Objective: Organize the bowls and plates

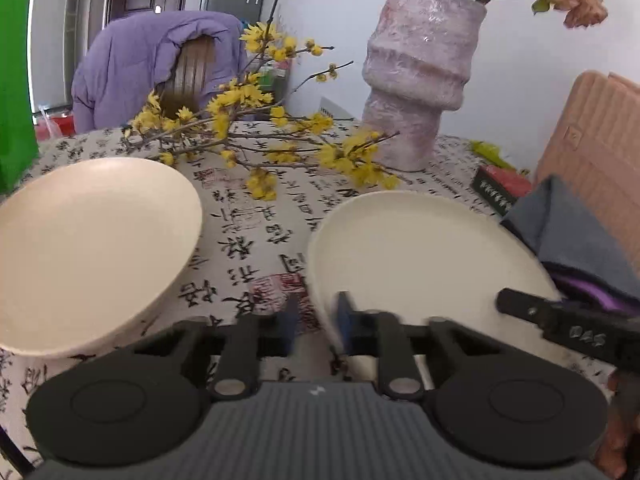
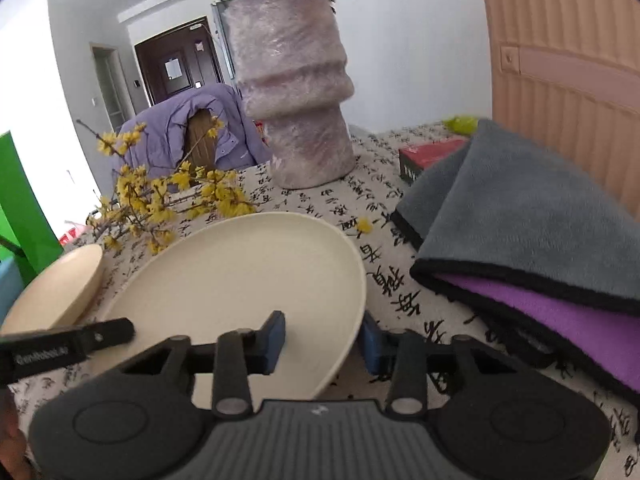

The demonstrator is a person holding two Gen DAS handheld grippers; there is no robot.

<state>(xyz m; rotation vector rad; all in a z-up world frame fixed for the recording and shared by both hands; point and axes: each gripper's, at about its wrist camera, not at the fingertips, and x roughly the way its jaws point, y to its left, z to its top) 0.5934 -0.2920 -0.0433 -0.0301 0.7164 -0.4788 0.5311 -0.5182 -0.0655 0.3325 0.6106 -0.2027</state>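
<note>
A cream plate [image 1: 420, 252] lies on the calligraphy-print tablecloth [image 1: 256, 232]. My left gripper [image 1: 318, 322] straddles the plate's left rim, one blue pad inside and one outside, with a gap to the rim, so it is open. In the right wrist view my right gripper [image 2: 322, 340] straddles the right rim of the same plate [image 2: 240, 280], also open with a gap. A cream bowl [image 1: 88, 248] stands to the left of the plate, and its edge shows in the right wrist view [image 2: 60, 292]. Each gripper's black body shows in the other's view.
A tall pink textured vase [image 1: 416, 72] stands behind the plate. Yellow flower branches [image 1: 248, 140] lie across the cloth between bowl and vase. Folded grey and purple towels [image 2: 532, 240] lie to the right, with a red box [image 2: 428, 156] behind. A chair with a purple jacket [image 1: 152, 64] stands beyond the table.
</note>
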